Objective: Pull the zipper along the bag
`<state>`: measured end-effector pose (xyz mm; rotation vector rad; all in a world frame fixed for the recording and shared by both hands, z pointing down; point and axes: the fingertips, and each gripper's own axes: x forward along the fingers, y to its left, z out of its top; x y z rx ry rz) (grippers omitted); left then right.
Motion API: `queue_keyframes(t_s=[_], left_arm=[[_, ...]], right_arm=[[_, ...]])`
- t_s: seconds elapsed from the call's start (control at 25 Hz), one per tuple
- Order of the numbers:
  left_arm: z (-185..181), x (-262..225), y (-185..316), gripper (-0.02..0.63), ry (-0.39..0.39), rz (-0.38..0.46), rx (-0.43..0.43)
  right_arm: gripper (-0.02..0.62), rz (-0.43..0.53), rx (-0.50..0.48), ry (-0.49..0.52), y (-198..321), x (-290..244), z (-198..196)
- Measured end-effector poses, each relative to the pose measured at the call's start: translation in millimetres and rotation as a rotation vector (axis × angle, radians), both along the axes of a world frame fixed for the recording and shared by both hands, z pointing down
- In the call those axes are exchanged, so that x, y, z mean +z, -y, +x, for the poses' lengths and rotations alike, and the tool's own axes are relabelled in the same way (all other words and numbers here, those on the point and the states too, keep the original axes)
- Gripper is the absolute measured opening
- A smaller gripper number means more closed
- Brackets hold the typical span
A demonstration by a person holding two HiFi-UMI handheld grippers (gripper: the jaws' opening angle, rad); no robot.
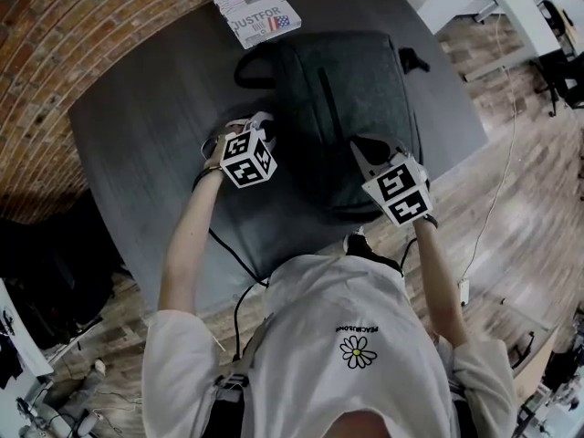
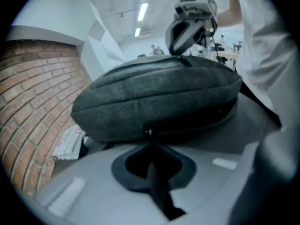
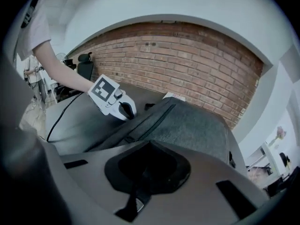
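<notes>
A dark grey backpack [image 1: 338, 108] lies flat on the dark table [image 1: 137, 144]. My left gripper [image 1: 265, 124] is at the bag's left side. In the left gripper view its jaws are shut, and their tip [image 2: 149, 136] pinches a small shiny piece at the bag's side seam [image 2: 154, 125], seemingly the zipper pull. My right gripper [image 1: 362, 144] is over the bag's near right part with its jaws shut and nothing between them [image 3: 149, 146]. It hovers just above the fabric [image 3: 192, 125]. A closed zip line [image 3: 157, 118] runs along the top of the bag.
A printed booklet [image 1: 254, 9] lies on the table beyond the bag. A black cable [image 1: 228, 245] trails off the near table edge. A brick wall [image 3: 187, 64] stands behind the table, and wooden floor with office furniture [image 1: 557, 53] lies to the right.
</notes>
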<state>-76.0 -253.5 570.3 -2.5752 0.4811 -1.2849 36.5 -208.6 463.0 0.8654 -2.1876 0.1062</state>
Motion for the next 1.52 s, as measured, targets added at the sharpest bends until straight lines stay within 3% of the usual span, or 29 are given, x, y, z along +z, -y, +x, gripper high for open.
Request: queue_keyframes(t_s=[0.24,0.36,0.48,0.92,1.08,1.24,1.36,1.52], left_arm=[[1,4,-21,0.005,0.009,-0.071,0.052],[6,5,-47,0.005,0.055,-0.087,0.129],[11,5,-69,0.006,0.063,-0.106,0.152],[37,7,-132,0.011,0.093,-0.168,0.049],[53,10,-162,0.015,0.097,-0.198,-0.019],[73,14,-181,0.015,0.135,-0.198,-0.084],[89,14,-192,0.015,0.179,-0.205,-0.105],[125,12,-217,0.017,0.157,-0.257,-0.117]], right_arm=[[0.002,-0.159,0.018,0.116,3,16,2],[0.002,-0.181,0.015,0.114,4,20,1],[0.002,-0.192,0.009,0.1,7,22,1],[0.0,-0.265,-0.034,0.055,11,27,3],[0.0,-0.249,-0.044,0.053,9,29,4],[0.0,-0.215,-0.044,0.042,10,31,3],[0.0,-0.271,-0.025,0.07,12,34,7],[0.0,-0.292,-0.024,0.064,12,36,3]])
